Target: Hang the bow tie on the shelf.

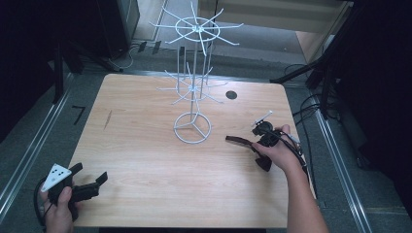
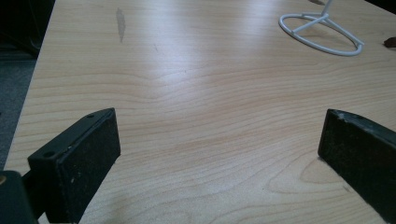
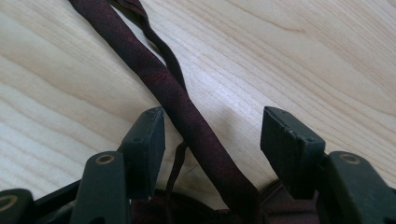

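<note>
Here, a dark red strap (image 3: 187, 112) lies flat on the table (image 1: 145, 160), on the right side, near the white wire rack (image 1: 193, 127). The right gripper (image 3: 212, 135) is held low over the strap, so that the strap runs up between its two jaws. The jaws stand about half open. Nothing is pinched yet: the left jaw is just beside the strap, and the other jaw is well apart from it. It is likely held this way so the strap can be grabbed next.

The left gripper (image 1: 90, 182) is kept at the near left corner, well apart from the strap. Its jaws are wide open and hold nothing. It seems to be waiting there, out of the way.

In the high view, the whole rack can be seen, with its ring foot and its arms up high, and both hands too. There the strap looks like a small dark thing under the right hand (image 1: 277, 148). In the right gripper view, the strap's thin second band and the gap beside each jaw are made plain. In the left gripper view, the rack's ring foot and bare wood are seen.
</note>
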{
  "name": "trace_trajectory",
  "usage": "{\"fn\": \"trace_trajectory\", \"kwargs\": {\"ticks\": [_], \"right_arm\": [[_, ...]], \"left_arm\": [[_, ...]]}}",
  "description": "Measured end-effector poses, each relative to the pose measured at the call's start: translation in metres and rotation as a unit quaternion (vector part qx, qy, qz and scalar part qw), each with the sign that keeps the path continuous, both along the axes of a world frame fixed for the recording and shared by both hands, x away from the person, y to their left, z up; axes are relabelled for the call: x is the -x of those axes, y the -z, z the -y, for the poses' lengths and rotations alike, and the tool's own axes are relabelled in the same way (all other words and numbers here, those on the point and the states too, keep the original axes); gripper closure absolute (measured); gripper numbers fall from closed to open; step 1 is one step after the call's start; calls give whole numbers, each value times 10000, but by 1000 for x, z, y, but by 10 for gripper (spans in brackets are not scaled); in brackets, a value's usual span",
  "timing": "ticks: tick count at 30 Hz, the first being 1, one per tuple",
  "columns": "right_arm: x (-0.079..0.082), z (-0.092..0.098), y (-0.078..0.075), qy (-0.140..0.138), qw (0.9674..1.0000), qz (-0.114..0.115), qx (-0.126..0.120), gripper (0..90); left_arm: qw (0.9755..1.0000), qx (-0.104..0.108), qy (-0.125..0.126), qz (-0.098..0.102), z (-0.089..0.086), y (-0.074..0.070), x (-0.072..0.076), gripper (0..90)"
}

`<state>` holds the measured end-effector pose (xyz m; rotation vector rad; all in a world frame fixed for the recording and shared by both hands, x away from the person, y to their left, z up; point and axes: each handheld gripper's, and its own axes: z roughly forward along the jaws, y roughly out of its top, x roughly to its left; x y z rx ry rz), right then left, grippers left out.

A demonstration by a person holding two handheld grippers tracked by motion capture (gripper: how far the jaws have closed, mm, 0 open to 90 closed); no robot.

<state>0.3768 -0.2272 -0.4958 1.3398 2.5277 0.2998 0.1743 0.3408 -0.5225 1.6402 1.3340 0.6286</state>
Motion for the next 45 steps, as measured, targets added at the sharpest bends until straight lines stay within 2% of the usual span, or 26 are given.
{"fn": "trace_trajectory", "kwargs": {"ticks": [3, 10, 12, 13, 19, 23, 28, 34, 39, 45], "right_arm": [[-2, 0, 2, 9, 10000, -66, -15, 450], [-6, 1, 9, -107, 9981, -569, -188, 667], [-7, 1, 9, -92, 9976, -637, -237, 691], [-7, 2, 9, -77, 9967, -738, -323, 748], [-7, 0, 9, -95, 9952, -902, -362, 871], [-6, 0, 9, 49, 9944, -968, -428, 891], [-8, 5, 9, 332, 9911, -1128, -622, 900], [-6, 2, 9, 301, 9922, -1091, -530, 900], [-4, 4, 8, 336, 9926, -1009, -578, 900], [3, 7, -3, 420, 9927, -651, -926, 900]], "left_arm": [[10000, -7, -5, 2, 0, 0, 0, 0], [10000, -3, 2, -6, 0, 0, 0, 0], [10000, -2, 1, -8, 0, 0, 0, 0], [10000, -2, 3, -9, 0, 0, 0, 0], [10000, -12, 3, -17, 0, 0, 0, 0], [10000, -9, -7, -10, 0, 0, 0, 0], [10000, 1, -8, -11, 0, 0, -1, 0], [10000, 3, -25, -12, 0, 0, -1, 0], [10000, 4, -28, -12, 0, 0, -1, 0], [10000, 4, -31, -12, 0, 0, -1, 0]]}}
